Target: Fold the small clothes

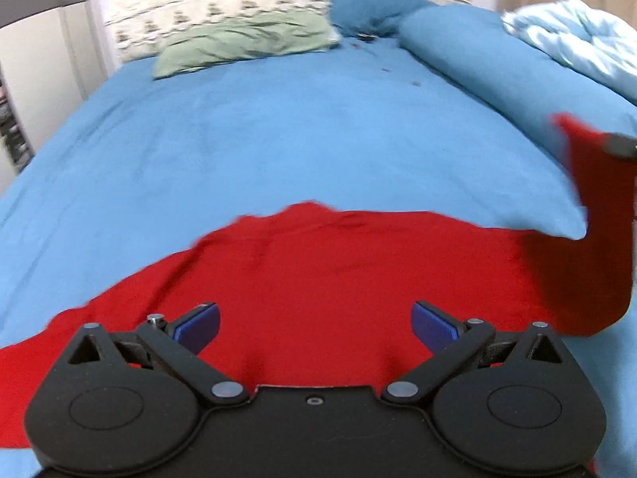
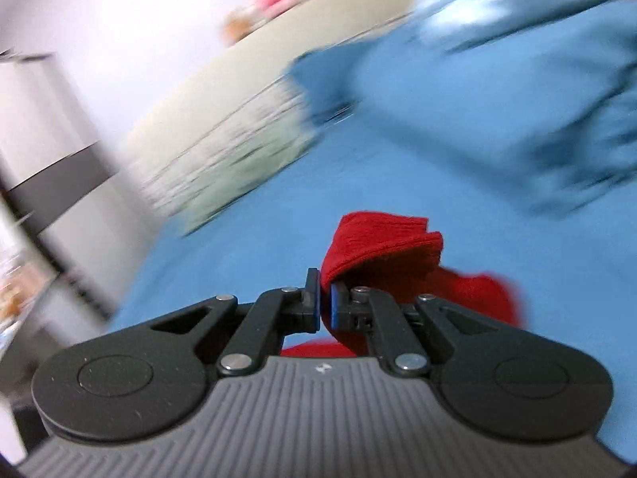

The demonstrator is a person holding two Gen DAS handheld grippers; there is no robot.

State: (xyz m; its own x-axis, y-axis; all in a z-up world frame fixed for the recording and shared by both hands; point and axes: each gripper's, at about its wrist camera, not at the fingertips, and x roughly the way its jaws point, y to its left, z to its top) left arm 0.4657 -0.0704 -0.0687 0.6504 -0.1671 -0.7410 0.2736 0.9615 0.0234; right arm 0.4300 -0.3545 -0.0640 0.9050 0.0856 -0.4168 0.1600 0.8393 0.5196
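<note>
A red garment [image 1: 338,263] lies spread on the blue bed sheet [image 1: 278,139] just ahead of my left gripper [image 1: 314,324], which is open and empty above it. At the right edge of the left wrist view a part of the garment [image 1: 597,219] is lifted off the bed, held by my right gripper [image 1: 619,145]. In the right wrist view my right gripper [image 2: 325,302] is shut on a ribbed red edge of the garment [image 2: 382,247], which bunches above and to the right of the fingers. That view is blurred.
A green pillow [image 1: 247,42] lies at the head of the bed. A rolled blue duvet [image 1: 477,51] and a pale blue quilt [image 1: 577,40] lie along the right side. A white cabinet [image 1: 40,59] stands to the left of the bed.
</note>
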